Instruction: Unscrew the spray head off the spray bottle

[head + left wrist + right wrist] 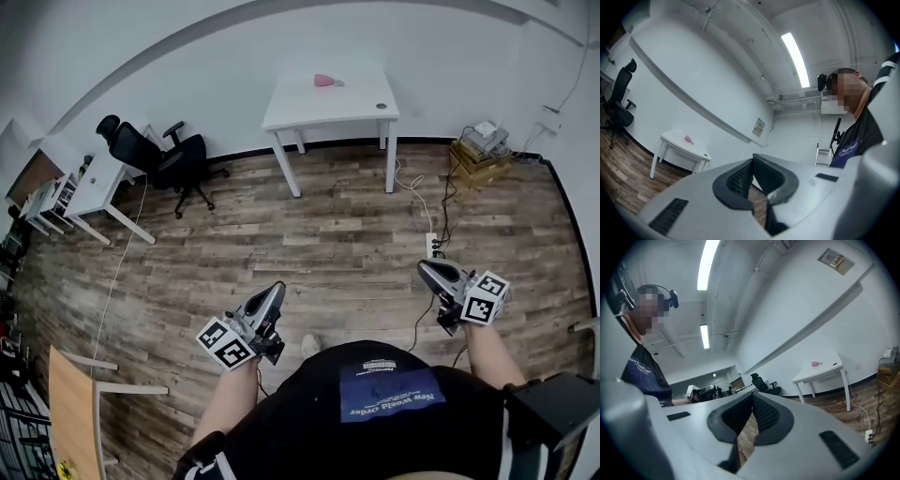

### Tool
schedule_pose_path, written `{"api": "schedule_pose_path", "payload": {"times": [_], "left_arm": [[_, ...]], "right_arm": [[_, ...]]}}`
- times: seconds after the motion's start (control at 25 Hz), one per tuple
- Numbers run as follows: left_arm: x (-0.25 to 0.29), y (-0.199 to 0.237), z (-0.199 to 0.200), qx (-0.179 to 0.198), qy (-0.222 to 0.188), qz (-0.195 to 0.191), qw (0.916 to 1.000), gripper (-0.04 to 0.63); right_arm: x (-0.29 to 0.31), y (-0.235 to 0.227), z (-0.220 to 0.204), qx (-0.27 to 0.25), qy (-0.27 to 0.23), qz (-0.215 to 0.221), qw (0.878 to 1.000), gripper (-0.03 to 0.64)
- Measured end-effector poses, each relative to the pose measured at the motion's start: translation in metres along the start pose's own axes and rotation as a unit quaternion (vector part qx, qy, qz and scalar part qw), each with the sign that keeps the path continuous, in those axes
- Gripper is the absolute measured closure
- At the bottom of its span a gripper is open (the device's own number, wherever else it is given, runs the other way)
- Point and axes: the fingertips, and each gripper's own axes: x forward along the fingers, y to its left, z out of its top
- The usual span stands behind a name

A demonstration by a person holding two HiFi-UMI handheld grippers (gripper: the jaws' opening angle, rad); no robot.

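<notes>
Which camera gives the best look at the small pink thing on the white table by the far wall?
The head view. From above, the small pink object lies in plain sight on the white table, and its tapered outline shows. The left gripper view and the right gripper view show it only side-on, as a tiny pink speck too small for detail.

Room evenly bright, cool white, lit from overhead. The ceiling strip light (796,58) high above the left gripper (752,161) burns out to pure white. Two more strip lights (708,263) above and left of the right gripper (752,400) do the same. Only a faint, soft shadow under the white table (328,98), far ahead of both grippers. Strong fisheye: walls (187,84) bow, corners go black. Gripper bodies nearest each lens read soft; pads (739,180) sharper.
</notes>
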Motion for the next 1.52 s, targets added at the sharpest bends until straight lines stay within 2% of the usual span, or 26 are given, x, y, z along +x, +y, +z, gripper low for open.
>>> {"api": "schedule_pose_path", "payload": {"times": [0.24, 0.4, 0.68, 0.92, 1.08, 1.28, 1.52], "left_arm": [[0.018, 0.062, 0.028, -0.006, -0.001, -0.045, 0.999, 0.592], [0.025, 0.114, 0.059, 0.0, 0.004, -0.073, 0.9973, 0.592], [0.006, 0.197, 0.104, 0.011, 0.015, -0.098, 0.995, 0.592], [-0.024, 0.248, 0.111, 0.008, 0.016, -0.095, 0.9953, 0.592], [-0.032, 0.269, 0.115, 0.005, 0.01, -0.087, 0.9962, 0.592], [-0.038, 0.29, 0.121, 0.001, 0.008, -0.062, 0.998, 0.592], [-0.033, 0.301, 0.126, 0.013, 0.006, -0.028, 0.9995, 0.592]], "right_arm": [[0.049, -0.009, 0.023, -0.033, 0.009, -0.033, 0.999, 0.62], [0.094, -0.016, 0.044, -0.031, -0.019, -0.067, 0.997, 0.62], [0.193, -0.008, 0.064, -0.036, -0.038, -0.08, 0.995, 0.62], [0.26, 0.004, 0.044, -0.041, -0.013, -0.07, 0.997, 0.62], [0.287, -0.003, 0.047, -0.044, -0.004, -0.07, 0.997, 0.62], [0.319, -0.019, 0.055, -0.037, -0.004, -0.066, 0.997, 0.62], [0.341, -0.043, 0.052, -0.026, 0.007, -0.03, 0.999, 0.62]]}}
